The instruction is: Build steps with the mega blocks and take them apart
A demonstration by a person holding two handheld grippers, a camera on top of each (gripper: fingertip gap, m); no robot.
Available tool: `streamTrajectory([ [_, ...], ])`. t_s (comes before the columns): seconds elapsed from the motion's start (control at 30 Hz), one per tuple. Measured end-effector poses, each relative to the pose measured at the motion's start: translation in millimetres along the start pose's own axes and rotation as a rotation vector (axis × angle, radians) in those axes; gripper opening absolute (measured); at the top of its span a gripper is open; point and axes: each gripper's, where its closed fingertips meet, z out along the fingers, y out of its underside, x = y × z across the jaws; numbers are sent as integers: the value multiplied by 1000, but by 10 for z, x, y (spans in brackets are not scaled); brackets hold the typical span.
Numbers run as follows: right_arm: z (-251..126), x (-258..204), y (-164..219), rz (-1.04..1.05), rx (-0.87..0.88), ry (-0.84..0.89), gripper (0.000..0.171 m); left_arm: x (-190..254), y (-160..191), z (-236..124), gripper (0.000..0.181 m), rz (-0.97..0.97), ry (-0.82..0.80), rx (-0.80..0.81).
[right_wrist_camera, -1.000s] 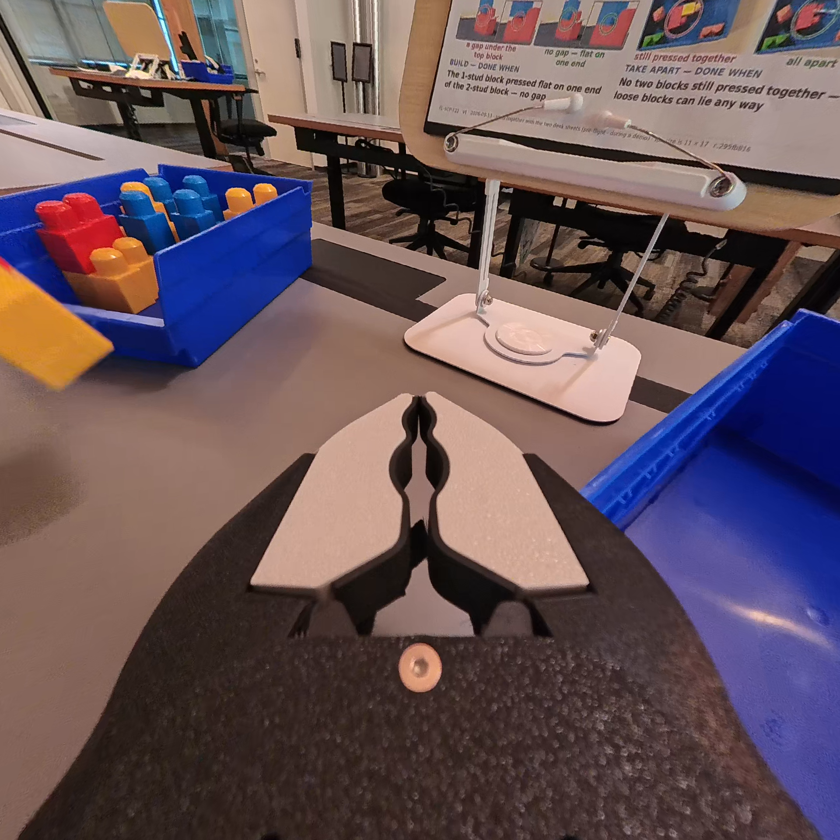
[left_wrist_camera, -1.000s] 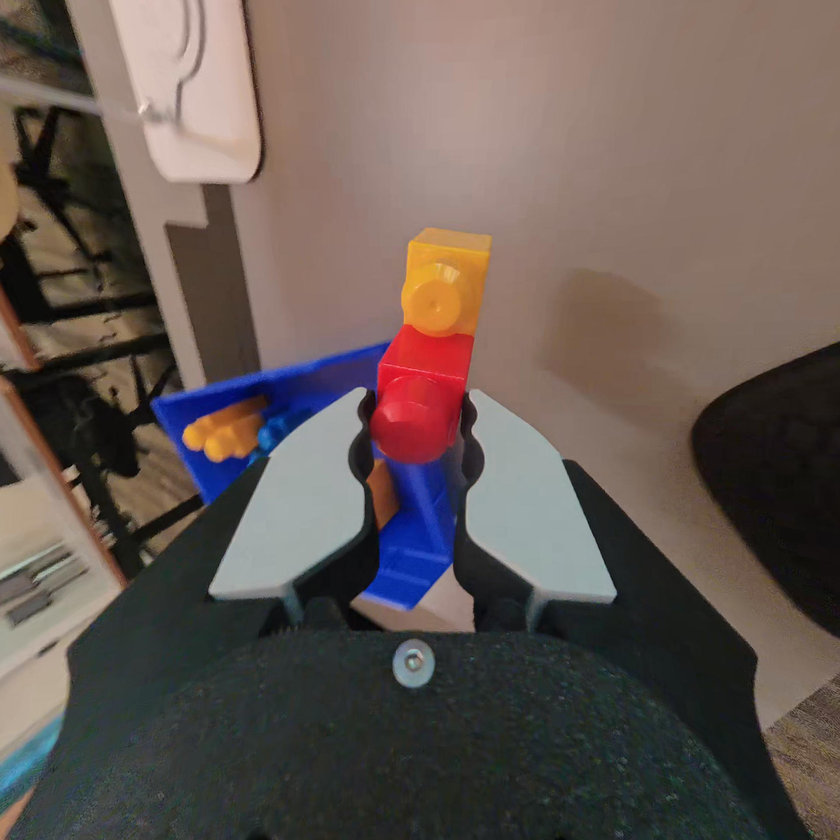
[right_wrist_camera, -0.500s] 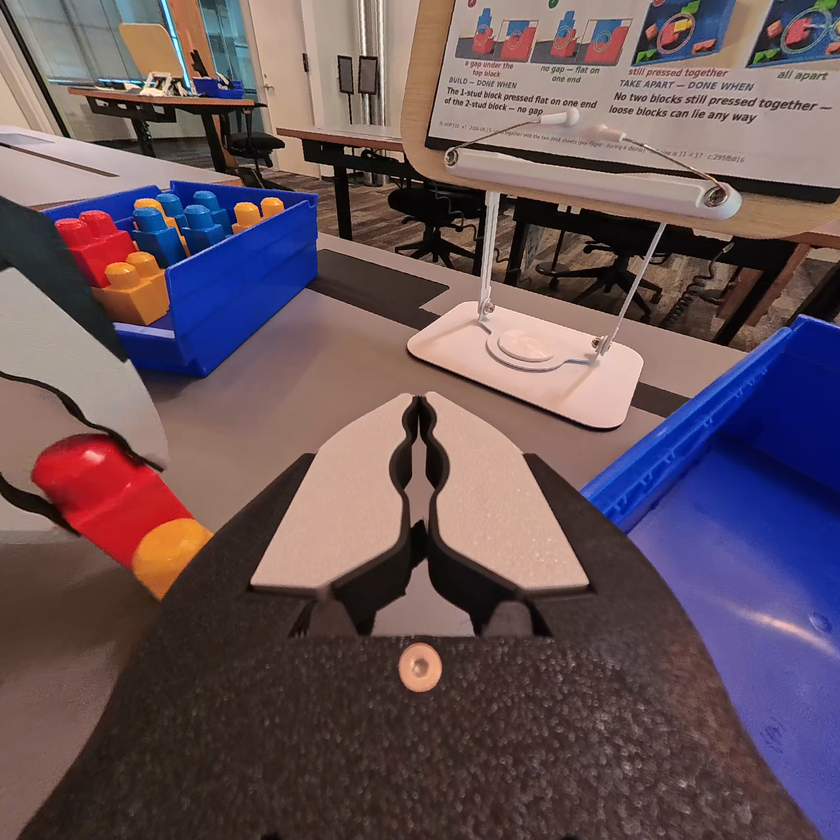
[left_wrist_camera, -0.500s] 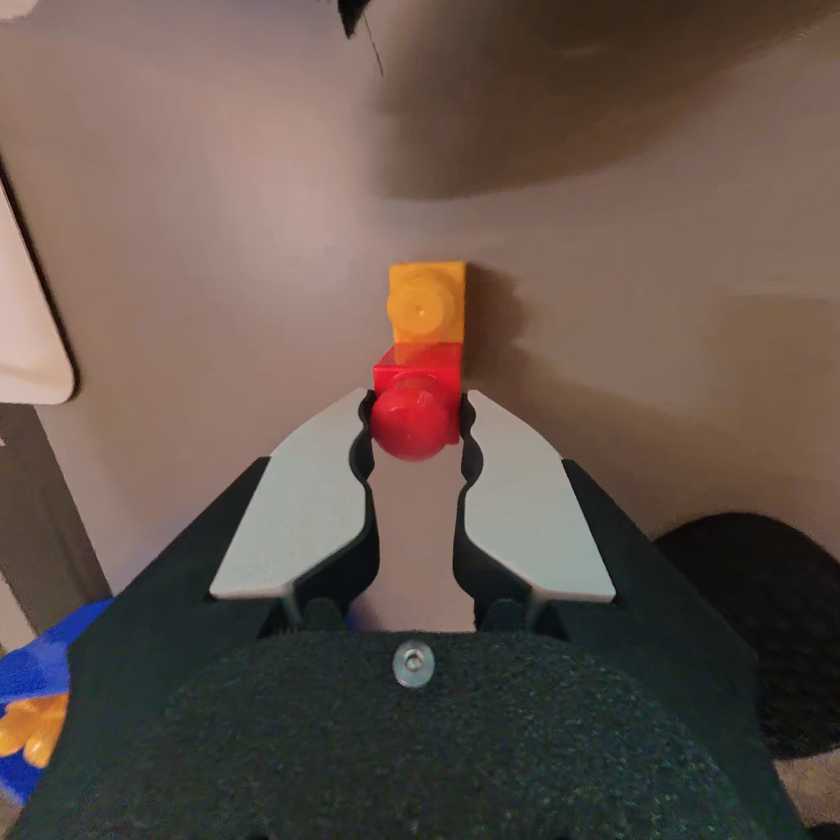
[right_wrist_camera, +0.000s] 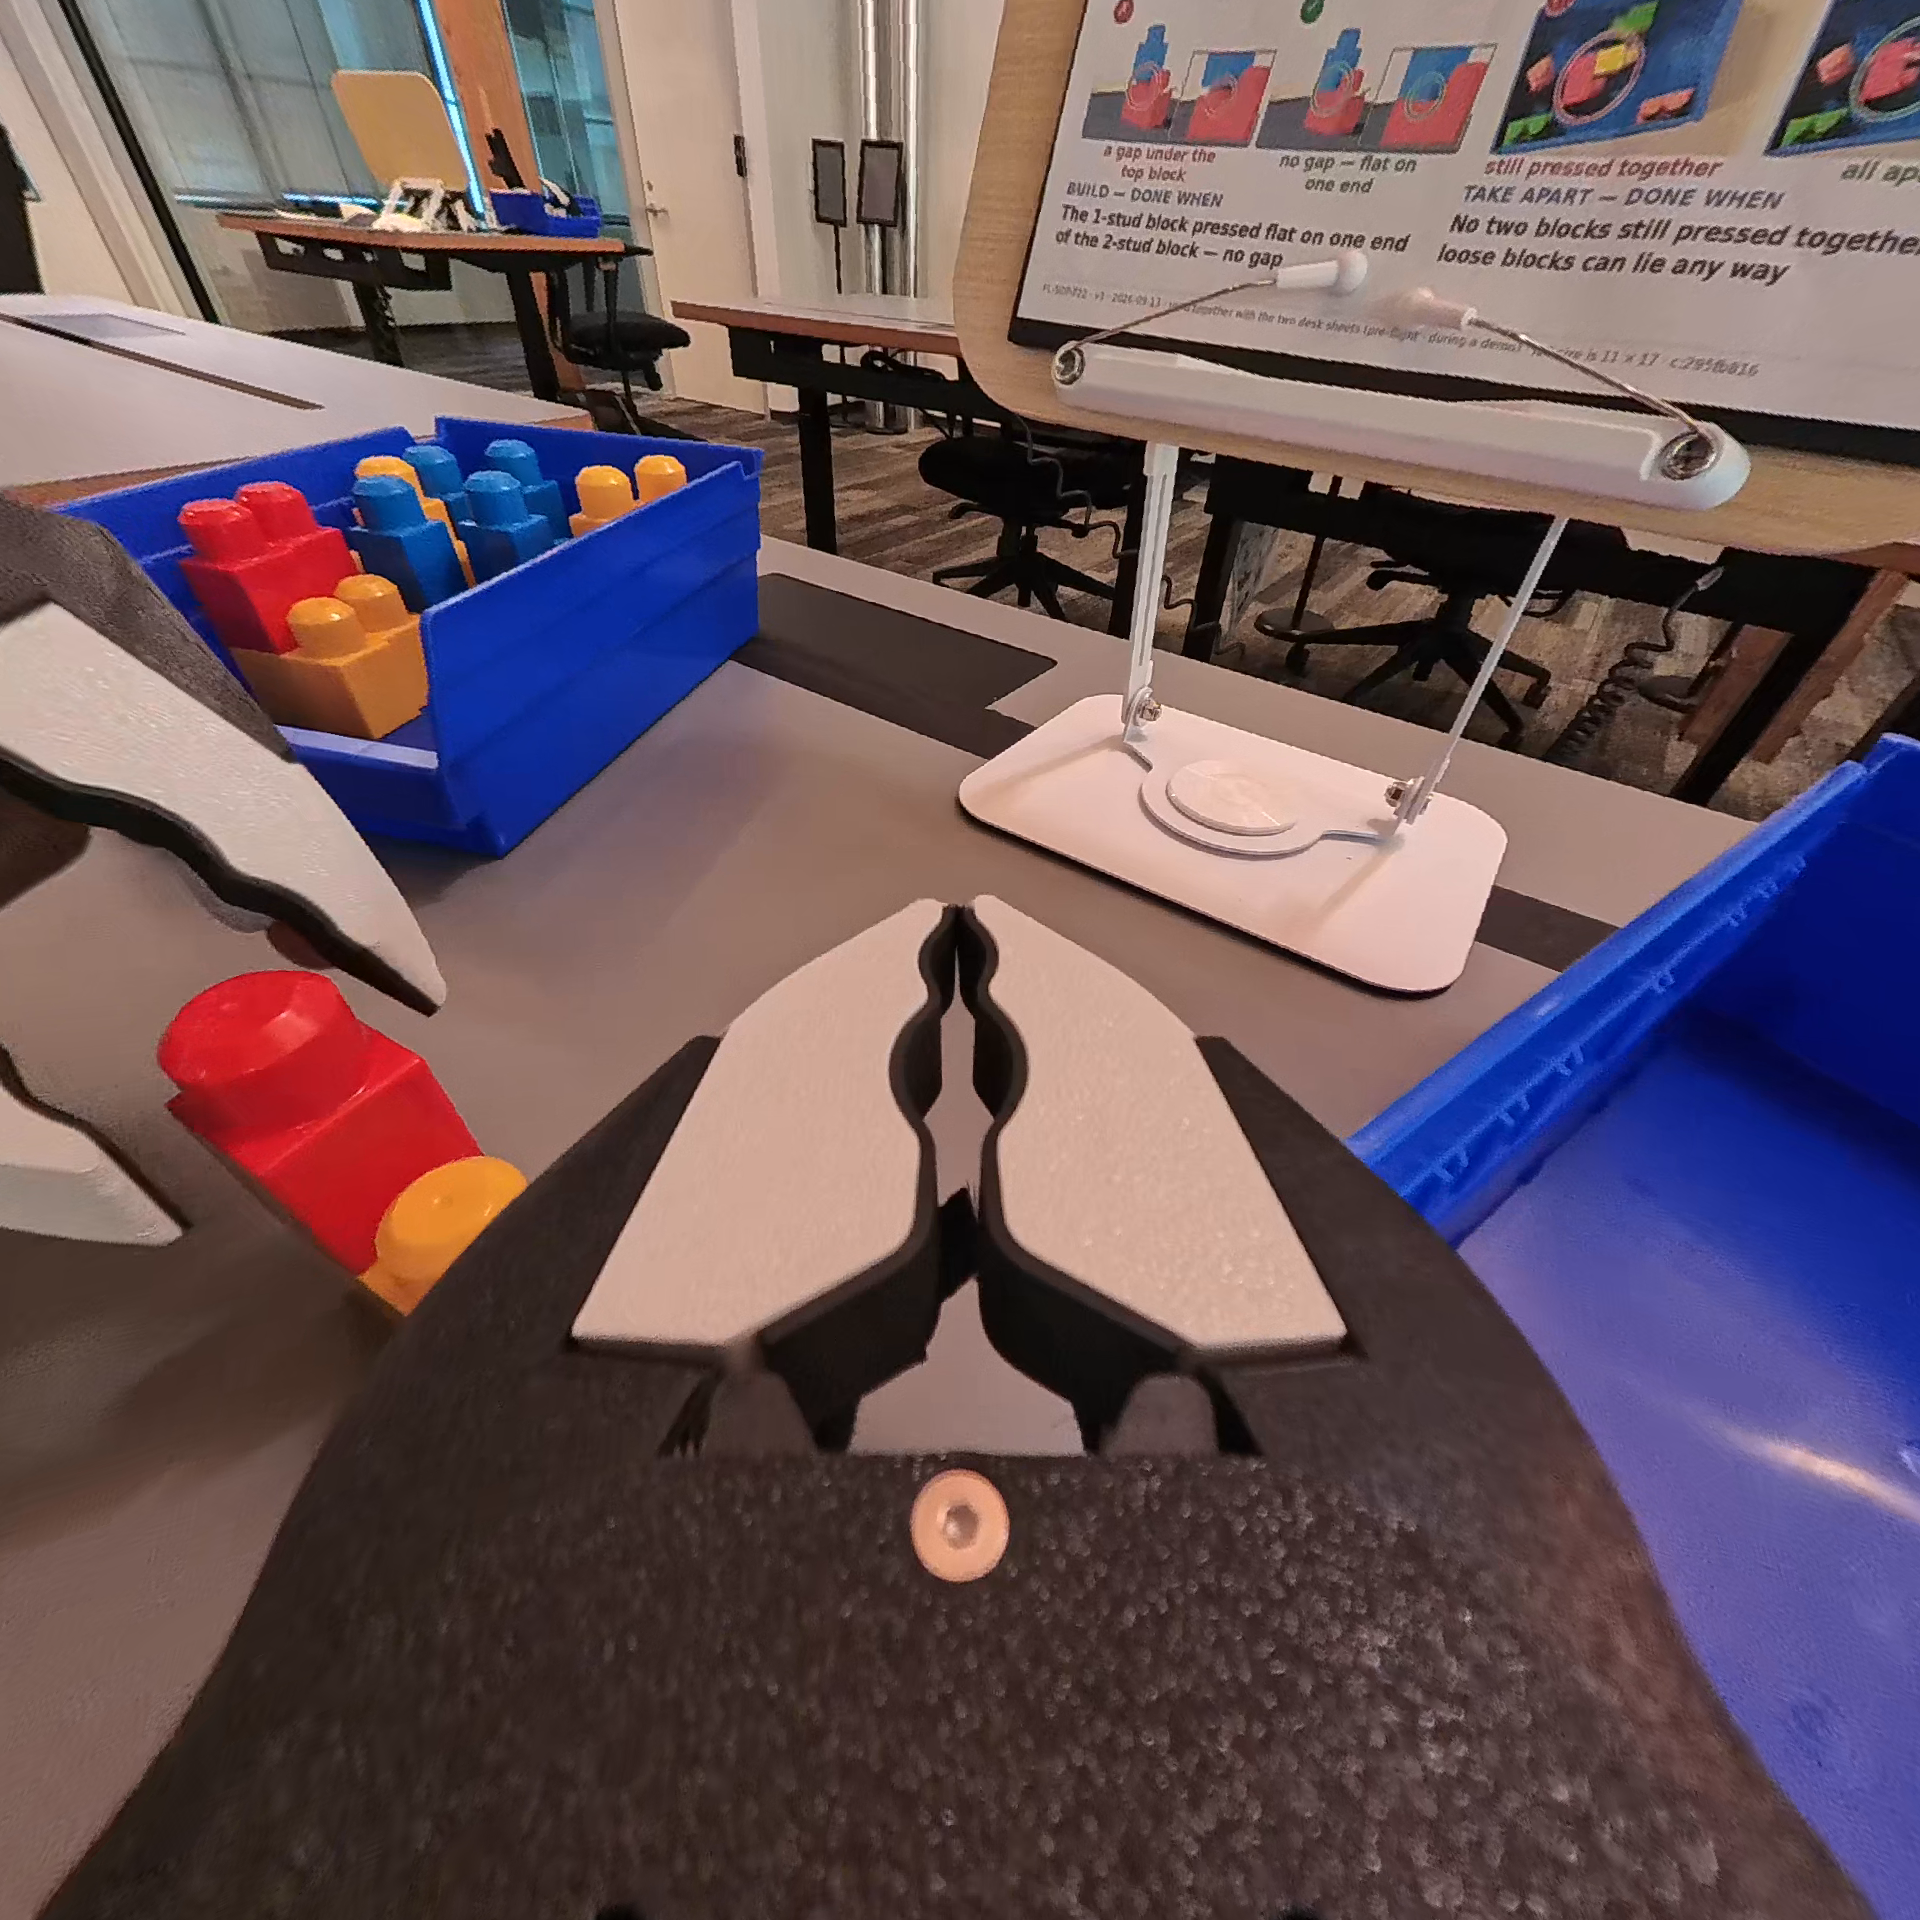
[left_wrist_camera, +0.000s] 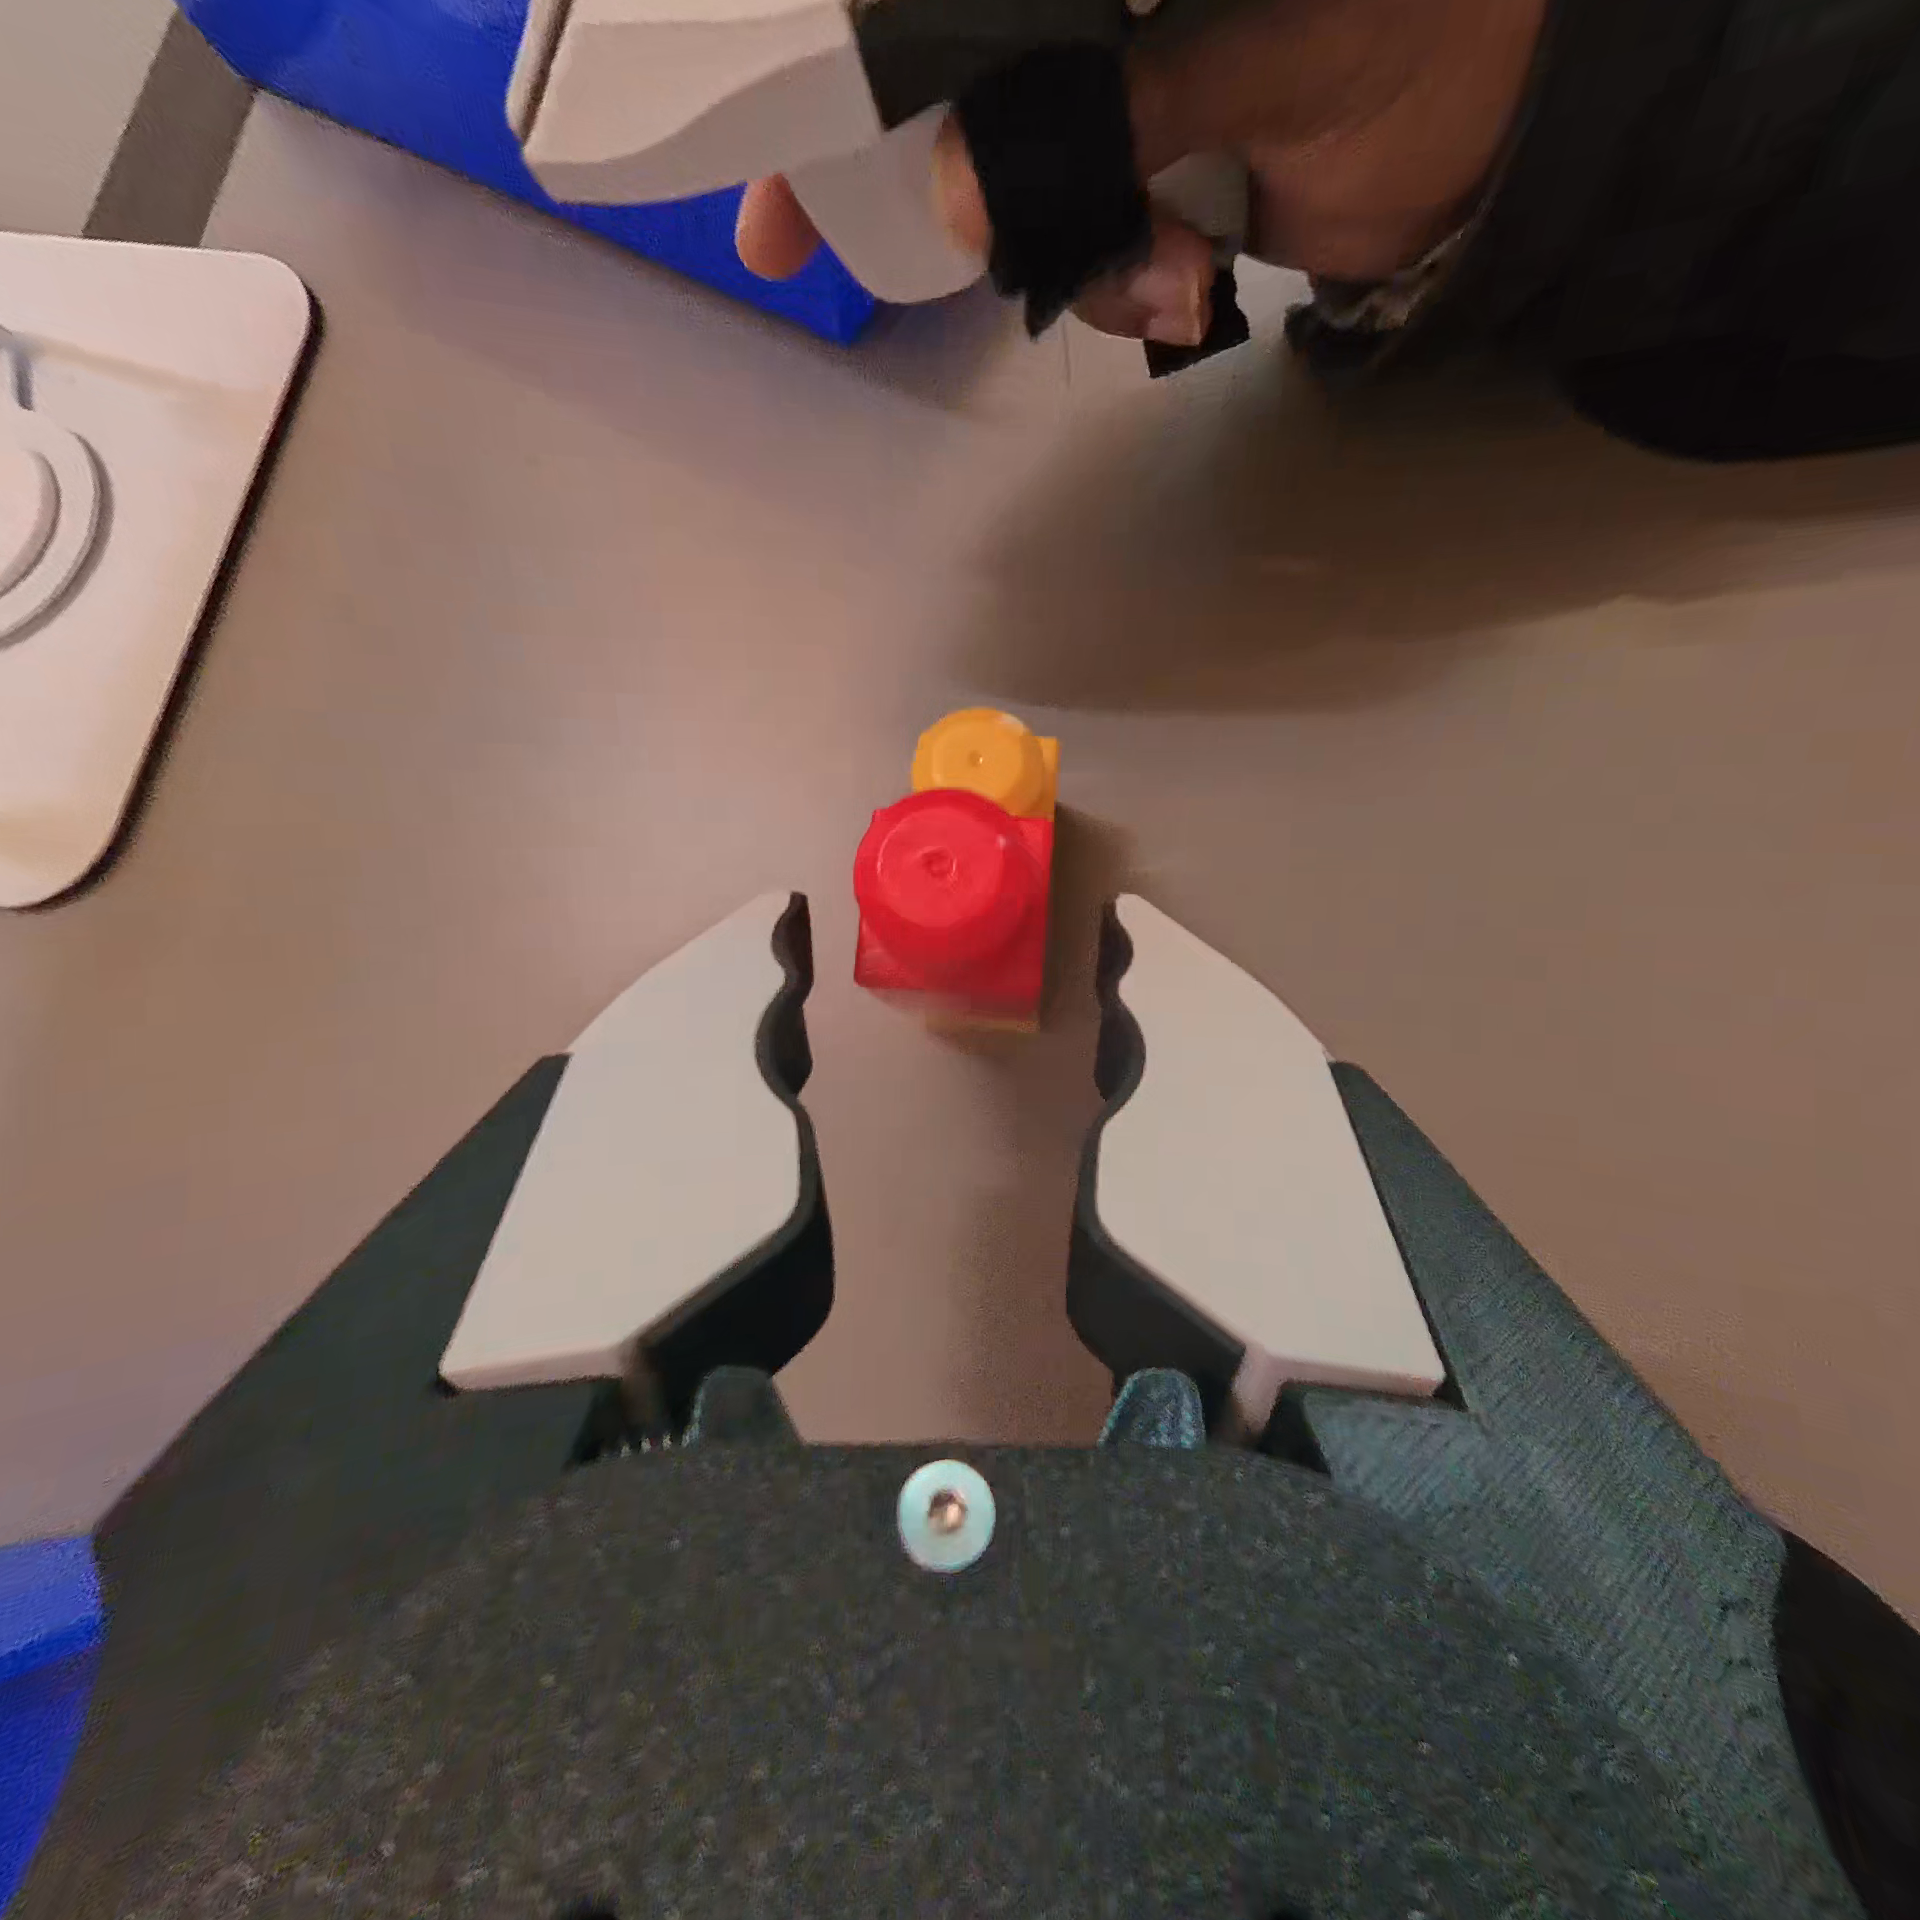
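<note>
Left gripper [left_wrist_camera: 951, 935] jaws spread, frame centre, around red one-stud plastic block [left_wrist_camera: 951, 914] seated on yellow two-stud plastic block [left_wrist_camera: 987, 769]. Right gripper [right_wrist_camera: 961, 920] jaws pressed together, nothing held. Risk: stack toppled if snagged during withdrawal.

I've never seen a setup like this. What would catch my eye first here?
Probably the little red block pressed onto a yellow block, standing on the grey table between the open jaws of the left gripper. Next, the blue bin of bright blocks at the table's far left, and the white stand holding an instruction board.
</note>
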Motion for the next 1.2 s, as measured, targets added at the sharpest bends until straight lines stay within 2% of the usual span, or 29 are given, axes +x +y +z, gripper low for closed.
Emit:
streamTrajectory([
  [0.17, 6, -13, 10, 0, -3, -7, 0, -3, 250, 91, 71, -14, 18, 26],
  [0.27, 7, -18, 12, 0, -3, -10, 0, 29, 328, 180, 73, 0, 34, 11],
  [0.47, 2, -31, 0, 0, 1, -18, 0, 50, 444, 415, 61, -8, 37, -9],
  [0.57, 2, -52, -5, -3, 3, -28, 0, 29, 370, 471, 38, -7, 1, 38],
  [0.73, -47, -224, -109, -28, 45, -152, 3, 19, 276, 388, 37, 1, -6, 70],
  [0.87, -183, -587, -222, -80, 31, -405, 17, -16, 252, 289, 37, 1, -34, 58],
  [1.0, -403, -1025, -146, -259, -114, -640, 45, -4, 271, 275, 37, 21, -45, 8],
  [1.1, -462, -1246, 41, -429, -205, -686, 59, 21, 299, 299, 37, 46, -47, -36],
  [1.2, -384, -1335, 228, -518, -267, -671, 65, 62, 314, 328, 37, 96, -55, -80],
])
